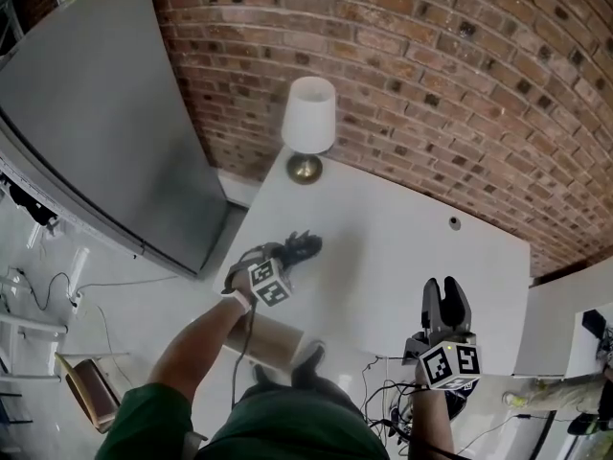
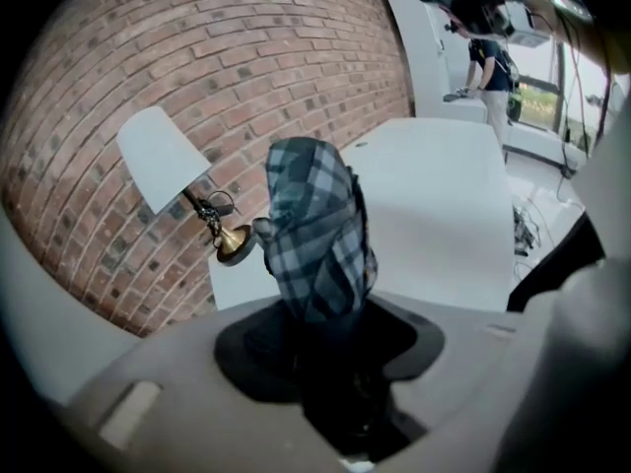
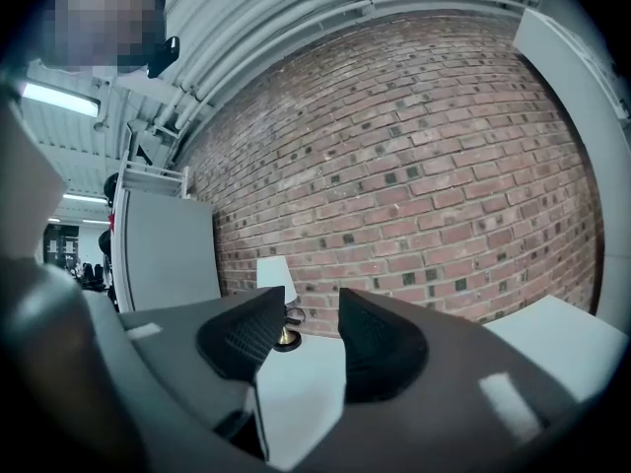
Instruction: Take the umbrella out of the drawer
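Soft, even light; a faint shadow lies on the white rectangular tabletop (image 1: 412, 276). Fisheye distortion bows the red brick wall (image 1: 431, 65); gripper views vignette black.

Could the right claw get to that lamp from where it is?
Probably yes: the right claw is open and empty, and bare table lies between it and the lamp.

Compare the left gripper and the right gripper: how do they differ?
The left gripper is shut on the plaid umbrella; the right gripper holds nothing, its fingers apart. The left gripper tilts down toward the white table; the right gripper points level at the brick wall. Both carry a marker cube.
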`<action>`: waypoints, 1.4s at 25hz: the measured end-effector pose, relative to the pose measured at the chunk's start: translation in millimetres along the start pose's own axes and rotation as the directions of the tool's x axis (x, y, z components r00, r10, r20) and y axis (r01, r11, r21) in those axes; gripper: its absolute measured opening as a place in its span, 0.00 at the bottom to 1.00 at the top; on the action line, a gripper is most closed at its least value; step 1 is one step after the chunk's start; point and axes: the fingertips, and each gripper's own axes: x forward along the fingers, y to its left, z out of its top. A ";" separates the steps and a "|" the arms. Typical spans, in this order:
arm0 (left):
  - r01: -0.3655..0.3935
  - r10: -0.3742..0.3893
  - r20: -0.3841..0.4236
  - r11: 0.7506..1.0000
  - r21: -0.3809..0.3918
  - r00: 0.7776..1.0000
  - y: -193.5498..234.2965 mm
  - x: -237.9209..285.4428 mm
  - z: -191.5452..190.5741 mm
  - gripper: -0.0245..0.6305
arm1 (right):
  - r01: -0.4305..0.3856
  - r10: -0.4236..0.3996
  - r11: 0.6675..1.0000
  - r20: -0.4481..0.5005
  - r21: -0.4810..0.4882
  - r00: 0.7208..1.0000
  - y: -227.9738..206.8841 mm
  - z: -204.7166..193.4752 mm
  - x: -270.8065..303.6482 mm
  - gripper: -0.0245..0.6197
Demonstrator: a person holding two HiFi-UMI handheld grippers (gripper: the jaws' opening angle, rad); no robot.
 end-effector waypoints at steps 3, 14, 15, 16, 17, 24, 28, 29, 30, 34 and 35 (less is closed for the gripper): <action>0.004 -0.001 -0.046 0.999 0.052 0.999 -8.3 19.0 -1.5 0.30 | -0.014 0.014 1.000 -0.002 -0.007 1.000 -10.6 -1.5 8.8 0.30; 0.074 -0.031 -0.198 0.974 0.213 0.980 -31.3 81.6 -11.4 0.32 | -0.003 0.005 0.999 -0.038 0.036 0.999 -52.9 -13.4 32.6 0.30; 0.076 -0.032 -0.199 0.973 0.216 0.980 -33.4 85.4 -11.9 0.32 | -0.002 0.003 0.999 -0.042 0.033 0.999 -54.9 -14.4 34.4 0.30; 0.075 -0.031 -0.198 0.973 0.220 0.980 -35.5 88.8 -12.3 0.32 | 0.000 0.002 1.000 -0.046 0.030 0.999 -56.4 -15.1 36.0 0.30; 0.073 -0.029 -0.198 0.972 0.221 0.980 -37.4 91.9 -12.7 0.33 | 0.000 0.001 1.000 -0.049 0.028 0.999 -57.8 -15.8 37.3 0.30; 0.069 -0.044 -0.159 0.985 0.158 0.986 -38.0 98.4 -11.6 0.50 | 0.004 -0.002 0.999 -0.054 0.041 0.999 -61.1 -18.3 41.6 0.30; 0.051 -0.050 -0.079 0.999 0.012 0.996 -30.3 82.5 -0.2 0.54 | 0.001 0.001 0.999 -0.045 0.038 0.999 -55.1 -15.5 42.5 0.30; 0.045 -0.046 -0.057 0.999 -0.019 0.997 -27.8 76.6 3.0 0.54 | 0.003 -0.001 0.999 -0.046 0.036 0.999 -53.3 -16.0 42.3 0.30; 0.041 -0.042 -0.036 0.998 -0.045 0.998 -25.4 70.5 5.8 0.54 | 0.006 -0.004 0.999 -0.048 0.036 0.999 -51.2 -16.6 42.2 0.30; 0.029 -0.023 0.048 0.992 -0.126 0.999 -13.1 44.2 12.9 0.54 | 0.008 -0.006 0.999 -0.050 0.037 0.999 -38.6 -18.7 42.9 0.30; 0.026 -0.014 0.074 0.988 -0.153 0.997 -9.0 35.7 14.6 0.53 | 0.006 -0.004 0.999 -0.048 0.037 0.999 -34.9 -18.7 42.5 0.30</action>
